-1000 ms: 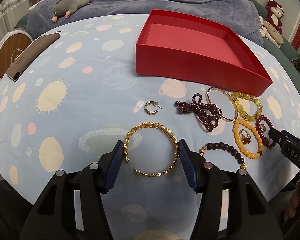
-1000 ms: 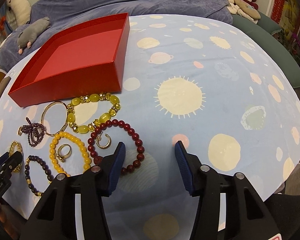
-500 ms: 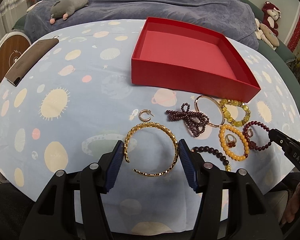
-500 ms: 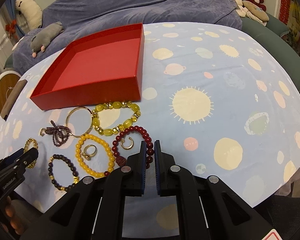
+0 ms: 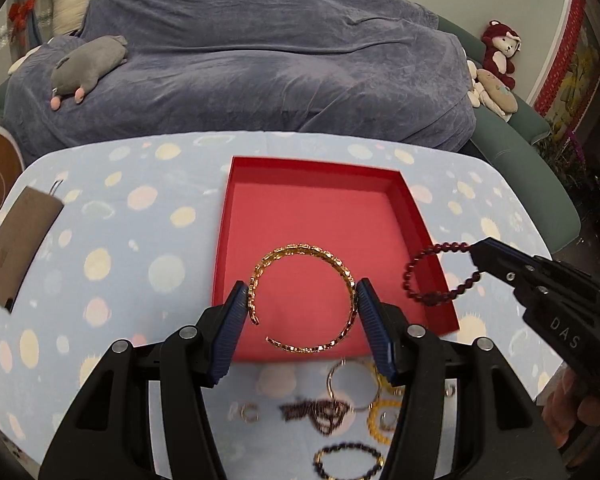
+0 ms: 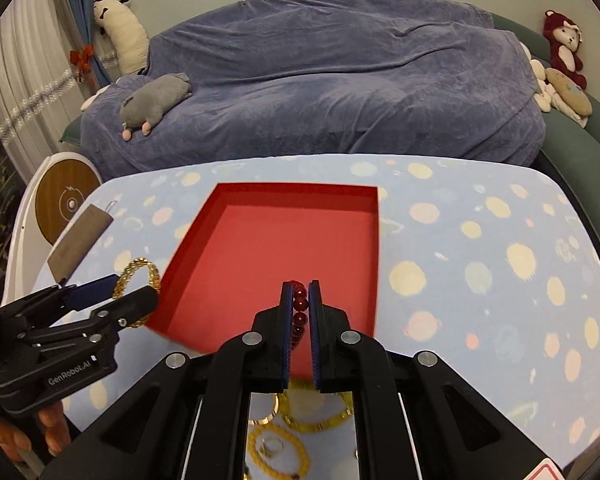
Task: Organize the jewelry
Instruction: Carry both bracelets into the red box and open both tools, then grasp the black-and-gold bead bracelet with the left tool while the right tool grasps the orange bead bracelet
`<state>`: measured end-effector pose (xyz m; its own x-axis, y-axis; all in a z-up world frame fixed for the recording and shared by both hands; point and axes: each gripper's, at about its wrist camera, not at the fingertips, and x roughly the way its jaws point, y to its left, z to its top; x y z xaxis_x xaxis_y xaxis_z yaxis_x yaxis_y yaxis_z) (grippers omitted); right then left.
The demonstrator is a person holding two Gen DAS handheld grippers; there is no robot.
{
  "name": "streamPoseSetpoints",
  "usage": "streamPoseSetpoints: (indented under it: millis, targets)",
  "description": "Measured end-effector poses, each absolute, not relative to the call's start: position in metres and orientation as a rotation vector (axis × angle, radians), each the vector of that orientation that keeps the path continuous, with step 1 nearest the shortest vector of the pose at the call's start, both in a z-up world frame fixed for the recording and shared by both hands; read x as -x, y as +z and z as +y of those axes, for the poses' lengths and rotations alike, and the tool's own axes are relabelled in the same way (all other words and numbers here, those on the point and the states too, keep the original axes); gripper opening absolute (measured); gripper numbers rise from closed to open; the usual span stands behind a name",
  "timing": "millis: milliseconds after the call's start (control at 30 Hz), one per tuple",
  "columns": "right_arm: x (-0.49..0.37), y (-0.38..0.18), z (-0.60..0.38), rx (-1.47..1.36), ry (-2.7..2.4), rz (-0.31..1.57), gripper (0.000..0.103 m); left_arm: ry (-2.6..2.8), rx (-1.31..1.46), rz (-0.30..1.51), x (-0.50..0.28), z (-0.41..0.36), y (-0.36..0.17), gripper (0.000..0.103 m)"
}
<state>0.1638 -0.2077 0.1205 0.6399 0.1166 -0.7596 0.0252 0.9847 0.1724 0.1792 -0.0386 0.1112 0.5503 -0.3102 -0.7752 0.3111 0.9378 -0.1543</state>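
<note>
Left wrist view:
Left gripper point(image 5: 302, 306): pinching the gold cuff bracelet point(image 5: 303, 296) between its blue pads, holding it above the near half of the red box point(image 5: 260, 168).
Right gripper point(image 5: 474, 254): reaching in from the right, pressed onto the dark red bead bracelet point(image 5: 436, 274), which is hanging over the box's right wall.
Remaining jewelry point(image 5: 352, 412): lying blurred on the patterned tablecloth point(image 5: 120, 240) just in front of the box.

Right wrist view:
Right gripper point(image 6: 300, 286): pinching the dark red bead bracelet point(image 6: 299, 312) between nearly closed pads, over the red box point(image 6: 292, 190).
Left gripper point(image 6: 128, 292): gripping the gold cuff bracelet point(image 6: 140, 270) beside the box's left corner.
Yellow bead bracelet point(image 6: 278, 454): lying on the tablecloth point(image 6: 480, 280) under the gripper body.
</note>
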Motion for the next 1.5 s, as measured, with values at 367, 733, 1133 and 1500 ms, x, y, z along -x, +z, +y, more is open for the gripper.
streamPoseSetpoints:
  millis: [367,733,1133,1500]
  targets:
    - [-0.288,0.037,-0.223,-0.189,0.063,1.036,0.007,-0.323,-0.046,1.014,-0.297,-0.076,0.044,0.053]
    - [-0.320,0.013,-0.252,-0.066,-0.040,1.041,0.013,-0.287,-0.081,0.998,-0.317,-0.080,0.025,0.067]
    - [-0.288,0.044,-0.243,-0.040,-0.027,0.961,0.028,-0.257,-0.067,0.955,-0.288,-0.070,0.043,0.068]
    - [-0.146,0.086,-0.220,-0.036,-0.009,0.917,0.038,-0.225,0.026,0.914,-0.187,-0.011,0.080,0.068]
